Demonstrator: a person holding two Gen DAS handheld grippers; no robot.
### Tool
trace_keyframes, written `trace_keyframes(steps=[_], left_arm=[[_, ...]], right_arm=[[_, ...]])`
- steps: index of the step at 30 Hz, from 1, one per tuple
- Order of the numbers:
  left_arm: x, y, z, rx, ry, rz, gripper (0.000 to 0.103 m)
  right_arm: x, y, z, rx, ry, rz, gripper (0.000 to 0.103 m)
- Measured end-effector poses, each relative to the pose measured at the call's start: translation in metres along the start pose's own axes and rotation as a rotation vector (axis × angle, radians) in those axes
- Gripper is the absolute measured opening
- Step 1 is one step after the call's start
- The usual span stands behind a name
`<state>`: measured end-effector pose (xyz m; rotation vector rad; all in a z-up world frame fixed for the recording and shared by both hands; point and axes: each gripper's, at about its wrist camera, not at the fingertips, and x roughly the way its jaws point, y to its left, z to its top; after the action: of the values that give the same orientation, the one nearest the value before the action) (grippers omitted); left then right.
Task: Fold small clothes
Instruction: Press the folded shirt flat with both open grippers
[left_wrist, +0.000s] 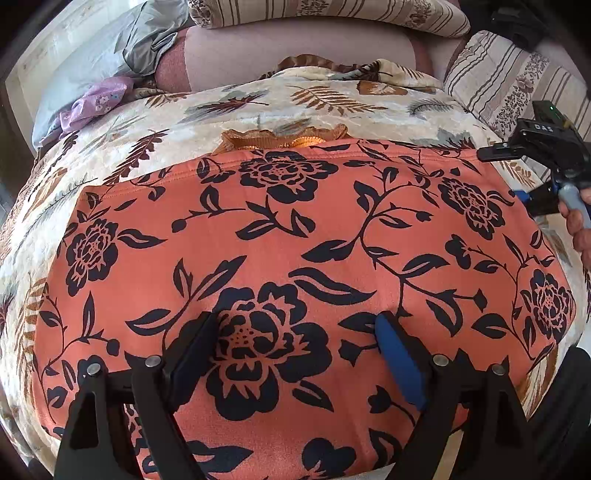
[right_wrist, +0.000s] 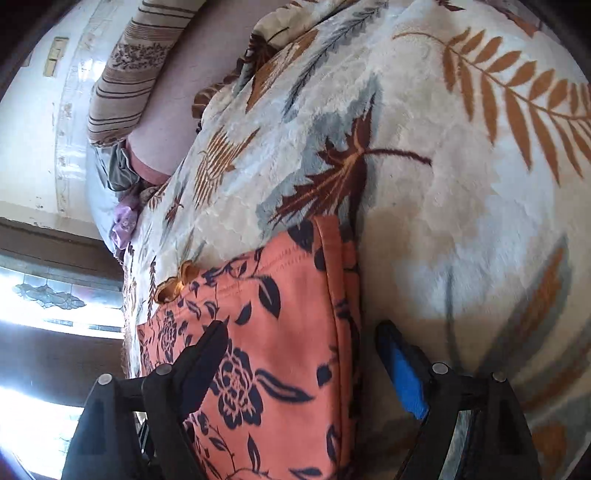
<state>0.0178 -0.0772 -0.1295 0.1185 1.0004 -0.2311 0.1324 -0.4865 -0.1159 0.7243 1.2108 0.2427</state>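
Fingers (left_wrist: 400, 354) of the left gripper (left_wrist: 295, 332) spread wide, hovering over the orange floral garment (left_wrist: 295, 229), nothing pinched between them. Fingers (right_wrist: 207, 354) of the right gripper (right_wrist: 299, 350) also apart, straddling the garment's side edge without clamping it; the same gripper seen at the right margin of the left wrist view, held by a hand (left_wrist: 580, 225).

Garment lying flat and smooth on the leaf-print blanket (right_wrist: 461, 184) over the bed, hemmed edge toward the pillows, a ruffled orange trim (left_wrist: 284, 138) poking out from under that edge. At the side edge, layers stacked one on another, so probably at least one fold already laid; a further fold or two likely left, judging by the broad panel showing. Exact type of garment not clear.

Count: one orange floral garment; two grippers; one blanket; two striped pillows (left_wrist: 509, 81); one crumpled lilac cloth (left_wrist: 99, 99) and one grey-blue cloth (left_wrist: 147, 40) at the far corner, both unfolded, perhaps waiting their turn.
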Motion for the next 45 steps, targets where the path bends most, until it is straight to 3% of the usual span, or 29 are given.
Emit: trace_keyframes(steps=[1,3,6,8,10,11,12,13,15,17,20,23,25,26,27,29,34,40,45], left_arm=[[0.0,0.0,0.0,-0.001,-0.002,-0.002,0.087],[0.0,0.001,-0.001,0.005,-0.006,-0.008,0.088],[0.001,0.003,0.0,0.003,-0.006,-0.018,0.089],[0.002,0.002,0.001,0.007,-0.004,-0.013,0.09],[0.003,0.002,0.002,0.01,-0.002,-0.018,0.09],[0.002,0.004,0.002,0.007,-0.002,-0.028,0.09],[0.003,0.005,0.003,0.006,0.0,-0.034,0.09],[0.001,0.005,0.003,0.008,0.003,-0.04,0.09],[-0.007,0.009,0.005,-0.01,0.007,-0.061,0.089],[-0.024,0.02,0.005,-0.052,-0.028,-0.089,0.089],[-0.05,0.036,-0.004,-0.071,-0.09,-0.071,0.089],[-0.045,0.054,-0.019,-0.078,-0.061,-0.024,0.089],[-0.022,0.064,-0.029,-0.094,0.04,0.002,0.089],[-0.016,0.067,-0.031,-0.085,0.051,0.001,0.09],[-0.02,0.065,-0.031,-0.063,0.03,0.009,0.09],[-0.029,0.064,-0.027,-0.054,0.024,0.002,0.09],[-0.066,0.088,-0.027,-0.132,-0.079,-0.029,0.09],[-0.098,0.167,-0.056,-0.38,-0.125,0.015,0.09],[-0.084,0.226,-0.079,-0.55,-0.068,0.054,0.089]], right_arm=[[0.005,0.009,0.002,-0.029,0.039,-0.021,0.02],[0.005,0.028,-0.002,-0.113,0.032,-0.118,0.017],[-0.006,0.041,-0.008,-0.154,-0.069,-0.209,0.016],[0.001,0.029,-0.008,-0.136,-0.089,-0.33,0.022],[-0.007,0.025,-0.015,-0.102,-0.11,-0.284,0.033],[-0.015,0.028,-0.019,-0.096,-0.131,-0.277,0.043],[-0.026,0.031,-0.025,-0.09,-0.168,-0.277,0.074],[-0.039,0.036,-0.034,-0.085,-0.221,-0.28,0.084],[-0.059,0.052,-0.052,-0.113,-0.264,-0.237,0.084],[-0.075,0.063,-0.076,-0.105,-0.274,-0.14,0.084],[-0.082,0.071,-0.119,-0.057,-0.224,0.074,0.084],[-0.066,0.066,-0.158,0.005,-0.152,0.206,0.084],[-0.047,0.049,-0.171,0.043,-0.129,0.141,0.084],[-0.036,0.037,-0.174,0.066,-0.117,0.037,0.084],[-0.028,0.026,-0.175,0.103,-0.104,0.007,0.081],[-0.037,0.026,-0.178,0.138,-0.15,0.056,0.081],[-0.059,0.066,-0.181,0.002,-0.194,0.091,0.082],[-0.046,0.085,-0.189,-0.034,-0.167,0.134,0.082],[-0.032,0.116,-0.189,-0.12,-0.134,0.175,0.082]])
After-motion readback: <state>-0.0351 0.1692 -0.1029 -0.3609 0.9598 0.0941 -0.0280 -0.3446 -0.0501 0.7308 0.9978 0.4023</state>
